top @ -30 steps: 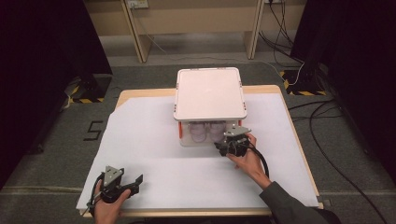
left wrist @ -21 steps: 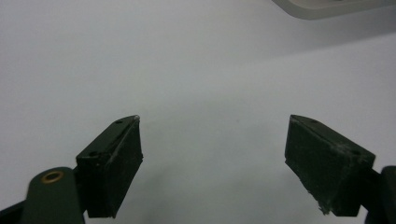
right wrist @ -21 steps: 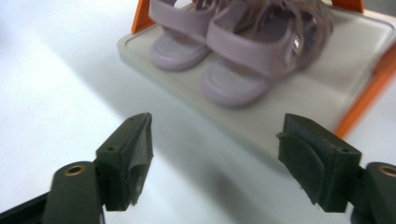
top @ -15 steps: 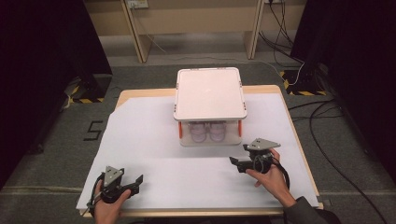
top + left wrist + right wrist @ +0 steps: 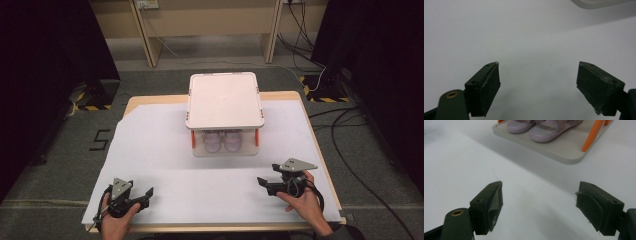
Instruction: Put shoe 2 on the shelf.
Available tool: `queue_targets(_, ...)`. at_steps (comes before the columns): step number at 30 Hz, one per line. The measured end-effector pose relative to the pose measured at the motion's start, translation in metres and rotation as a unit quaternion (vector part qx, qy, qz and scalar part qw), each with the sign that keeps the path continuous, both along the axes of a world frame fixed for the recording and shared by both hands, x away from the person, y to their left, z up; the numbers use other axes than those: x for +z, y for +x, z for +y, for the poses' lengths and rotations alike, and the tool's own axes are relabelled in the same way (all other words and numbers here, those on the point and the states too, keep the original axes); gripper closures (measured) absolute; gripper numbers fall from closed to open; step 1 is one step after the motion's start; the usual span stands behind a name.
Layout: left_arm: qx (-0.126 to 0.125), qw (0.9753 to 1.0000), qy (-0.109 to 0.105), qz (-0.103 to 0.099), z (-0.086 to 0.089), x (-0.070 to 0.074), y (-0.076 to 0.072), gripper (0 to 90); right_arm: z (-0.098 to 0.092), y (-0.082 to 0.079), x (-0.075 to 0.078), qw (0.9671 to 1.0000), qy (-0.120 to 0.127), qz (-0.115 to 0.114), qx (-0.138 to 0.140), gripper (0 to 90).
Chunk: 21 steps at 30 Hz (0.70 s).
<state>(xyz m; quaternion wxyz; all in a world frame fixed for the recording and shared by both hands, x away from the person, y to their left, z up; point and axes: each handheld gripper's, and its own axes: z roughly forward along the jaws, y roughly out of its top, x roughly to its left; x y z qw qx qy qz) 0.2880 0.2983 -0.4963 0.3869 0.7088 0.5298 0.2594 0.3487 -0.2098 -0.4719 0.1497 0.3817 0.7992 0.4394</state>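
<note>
While jaws gape, shoe rack (image 5: 224, 107), white sheet (image 5: 165, 150)

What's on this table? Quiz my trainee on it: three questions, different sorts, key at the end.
1. True or false: the right hand-held gripper is shut on a sandal.
2. Where is the pair of lilac sandals? A) on the rack's white top B) on the rack's lower shelf, under the top C) on the white table sheet
3. Fill in: the rack's side posts are ______ in colour.

Key: 1. False; its jaws stand wide apart over the table sheet, holding nothing. 2. B. 3. Orange.
</note>
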Motion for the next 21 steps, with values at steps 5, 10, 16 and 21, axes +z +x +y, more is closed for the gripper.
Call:
queue_targets(5, -0.002, 1.0, 0.002, 0.003, 0.0, 0.0, 0.0, 18.4, -0.008, -0.006, -0.003, 1.0, 0.001, 0.005, -0.004, 18.0)
queue_targets(10, -0.002, 1.0, 0.003, 0.003, 0.0, 0.0, 0.0, 18.4, -0.015, -0.011, -0.004, 0.9999, 0.002, 0.001, -0.017, 16.0)
queue_targets(16, -0.002, 1.0, 0.002, 0.003, 0.0, 0.0, 0.0, 18.4, -0.022, -0.017, -0.009, 0.9995, -0.005, 0.011, -0.029, 16.0)
queue_targets(21, -0.003, 1.0, 0.003, 0.003, 0.0, -0.001, 0.0, 18.4, -0.026, -0.02, -0.013, 0.9993, -0.013, 0.018, -0.029, 16.0)
